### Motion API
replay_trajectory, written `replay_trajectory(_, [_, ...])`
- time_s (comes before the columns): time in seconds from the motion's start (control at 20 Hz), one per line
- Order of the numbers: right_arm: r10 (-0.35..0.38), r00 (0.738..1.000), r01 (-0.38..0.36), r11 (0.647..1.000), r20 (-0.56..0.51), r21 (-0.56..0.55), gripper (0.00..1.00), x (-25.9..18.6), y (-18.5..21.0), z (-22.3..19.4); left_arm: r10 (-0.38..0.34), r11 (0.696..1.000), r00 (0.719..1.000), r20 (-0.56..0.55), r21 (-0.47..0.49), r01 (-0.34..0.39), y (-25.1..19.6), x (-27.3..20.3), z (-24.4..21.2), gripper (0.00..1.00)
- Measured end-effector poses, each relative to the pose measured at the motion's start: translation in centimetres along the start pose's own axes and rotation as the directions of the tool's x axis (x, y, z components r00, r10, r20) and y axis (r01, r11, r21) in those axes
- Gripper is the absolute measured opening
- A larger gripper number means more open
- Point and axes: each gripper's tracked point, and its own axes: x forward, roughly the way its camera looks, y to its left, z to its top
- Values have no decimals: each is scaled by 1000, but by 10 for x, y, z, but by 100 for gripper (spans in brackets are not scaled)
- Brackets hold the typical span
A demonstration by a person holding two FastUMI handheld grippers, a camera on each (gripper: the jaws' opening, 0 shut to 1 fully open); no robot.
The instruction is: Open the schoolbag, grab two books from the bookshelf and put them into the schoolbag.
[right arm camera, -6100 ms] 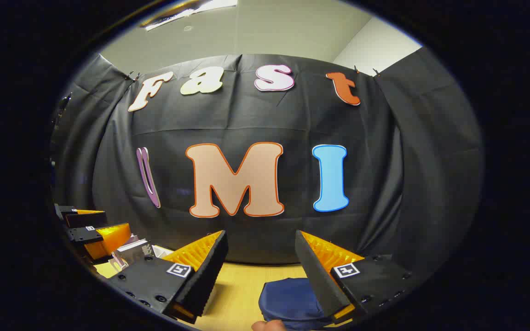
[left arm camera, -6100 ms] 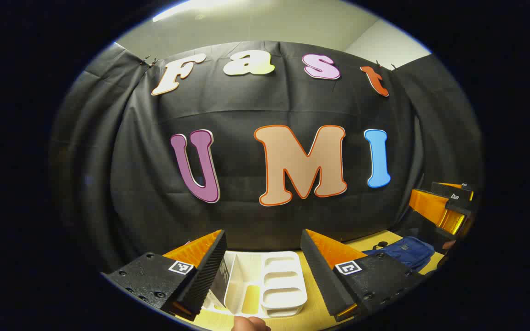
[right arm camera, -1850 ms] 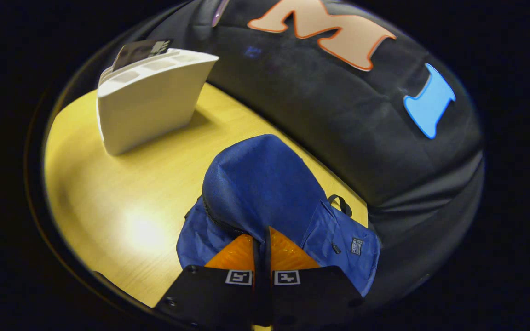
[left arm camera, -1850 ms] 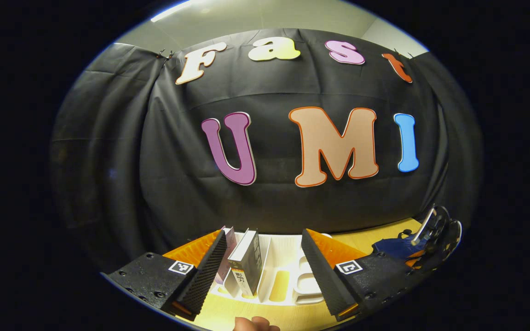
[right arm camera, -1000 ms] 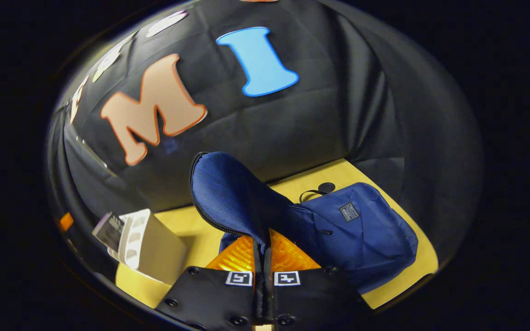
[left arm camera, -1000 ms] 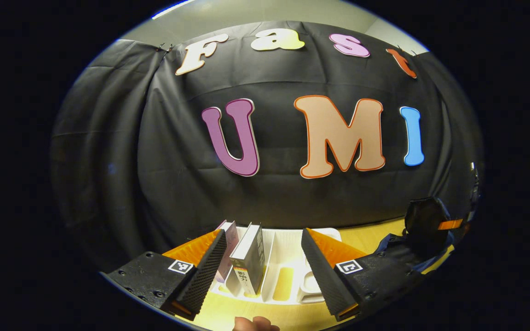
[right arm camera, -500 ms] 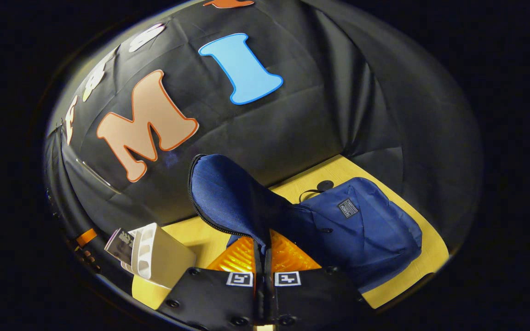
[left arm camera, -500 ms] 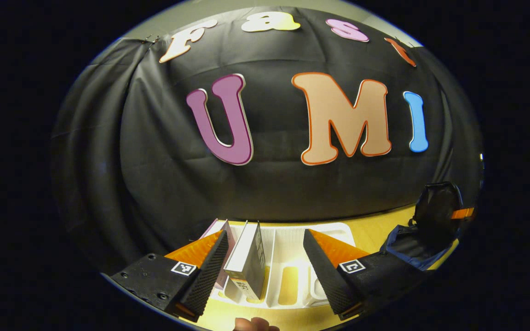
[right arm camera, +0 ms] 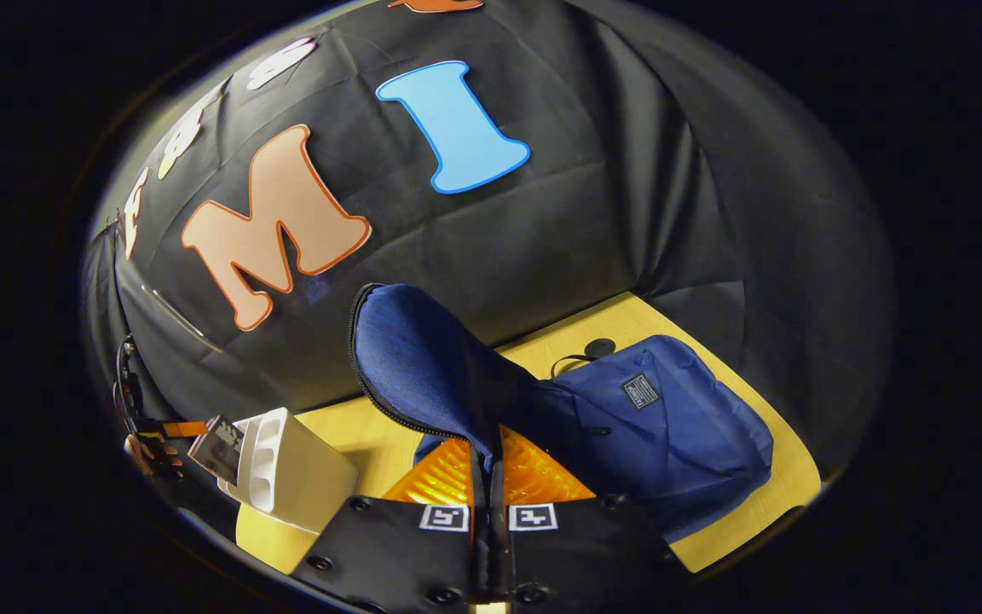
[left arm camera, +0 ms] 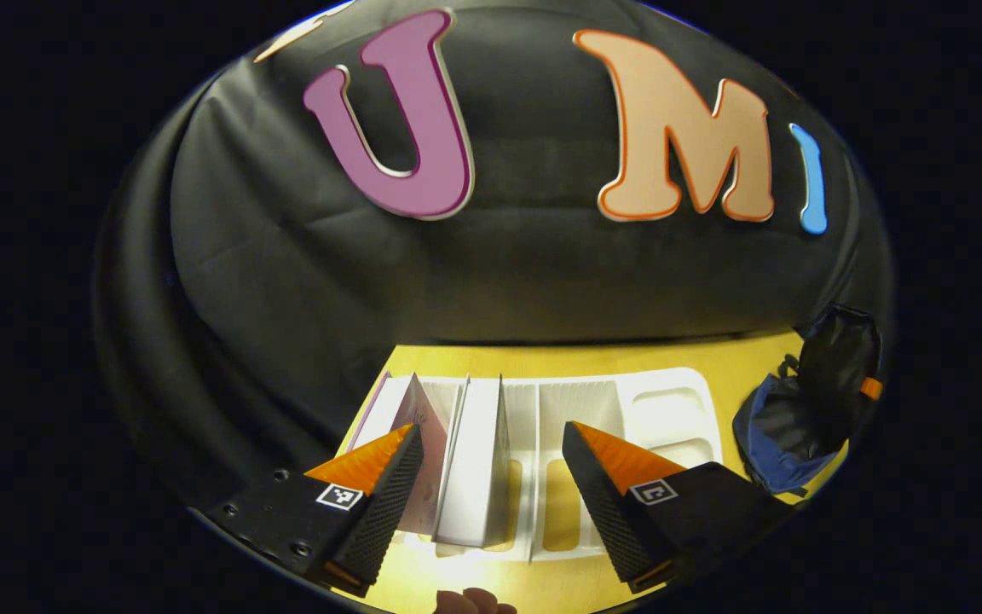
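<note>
Right up close, the right gripper [right arm camera: 489, 456] has its fingers pinched tight on the edge of the flap [right arm camera: 423, 358] of the blue fabric schoolbag [right arm camera: 661, 426], lifting it upright off the bag's body; the zip edge runs along the raised rim. That hold looks meant to keep the mouth of the bag gaping so a book can slide in underneath. The bag itself lies flat on the yellow wooden bench [right arm camera: 785, 465], near the back cloth wall.

Over on the other side, the left gripper [left arm camera: 491, 448] hangs with its fingers spread wide, gripping nothing, poised just above the white plastic slotted bookshelf [left arm camera: 593, 401]. Between and just beyond those fingers stands a white-edged book [left arm camera: 478, 465] upright in its slot, and beside it, half behind the nearer finger, a second pale pinkish book [left arm camera: 423, 422] leans against the shelf's end. The spread fingers look lined up to straddle the white book, so I'd judge the first pick is about to begin; neither book has left the shelf yet.

Farther off in the left gripper view, the schoolbag [left arm camera: 776, 431] sits well apart at the bench's end with its dark flap raised. In the right gripper view the bookshelf [right arm camera: 291, 469] stands beside the bag's open side, a short carry away
</note>
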Motion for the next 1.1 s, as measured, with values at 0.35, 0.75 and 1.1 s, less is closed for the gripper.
replay_trajectory(0.35, [-3,1000,3,1000,11,3,3,0,1,1,-1,997,973,-229,69,17,7,28,-29,95])
replay_trajectory(0.75, [1,1000,-1,1000,15,5,4,0,1,-1,3,1000,914,-405,19,5,4,38,-71,66])
replay_trajectory(1.1, [-3,1000,2,1000,22,7,4,-1,2,0,-95,995,859,-502,-73,67,-7,29,-99,40])
